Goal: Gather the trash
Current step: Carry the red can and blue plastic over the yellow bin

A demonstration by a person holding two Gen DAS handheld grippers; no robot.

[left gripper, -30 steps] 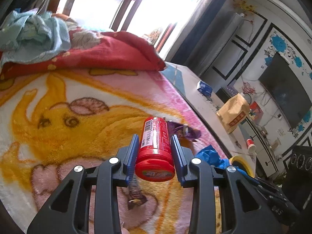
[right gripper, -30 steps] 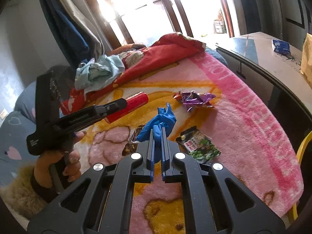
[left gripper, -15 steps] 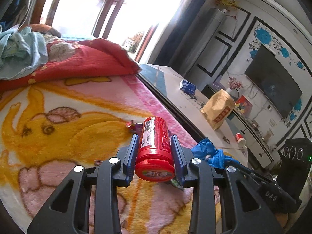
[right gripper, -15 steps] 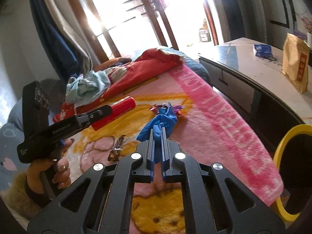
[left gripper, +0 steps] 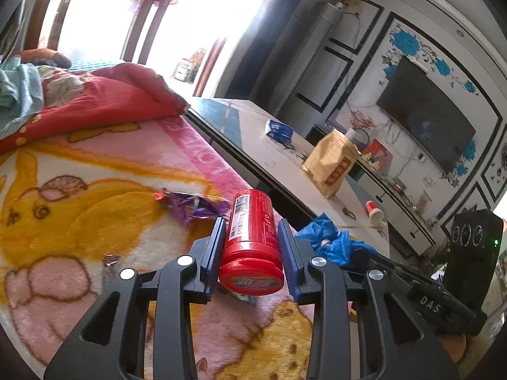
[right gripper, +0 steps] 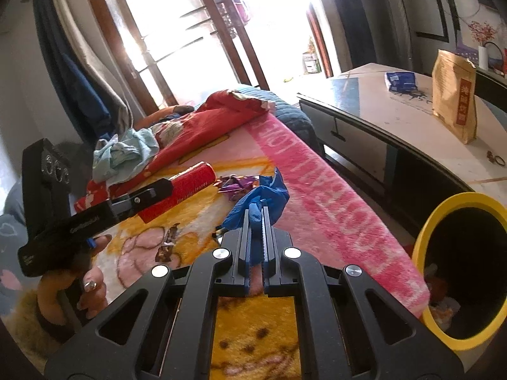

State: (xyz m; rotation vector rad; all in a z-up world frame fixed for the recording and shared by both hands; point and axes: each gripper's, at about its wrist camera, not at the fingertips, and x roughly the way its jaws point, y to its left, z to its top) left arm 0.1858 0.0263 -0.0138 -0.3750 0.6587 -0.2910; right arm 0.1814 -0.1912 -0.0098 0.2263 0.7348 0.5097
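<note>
Left gripper (left gripper: 252, 247) is clamped around a red can (left gripper: 252, 240), cap end facing the camera and barcode side up, held above the pink and yellow blanket (left gripper: 95, 190). Right gripper (right gripper: 255, 221) has its jaws pinched nearly together on a crumpled blue plastic bag (right gripper: 263, 196), which bunches out past the tips.

Over at the edge of the bed there's a yellow-rimmed trash bin (right gripper: 421, 247), dark inside. It's got a bit of stuff at the bottom already, some pale and orange-ish scraps, can't tell what exactly. Neither the can nor the bag is over the bin opening; both hang above the blanket to its left.

On the blanket: a purple wrapper (left gripper: 193, 204) just beyond the can, and a small brown wrapper (right gripper: 166, 245) nearer the left hand (right gripper: 73, 288).

The white table (right gripper: 412, 117) beside the bed holds a tan paper bag (right gripper: 456, 98) standing upright and a small blue packet (right gripper: 400, 81) lying flat.
</note>
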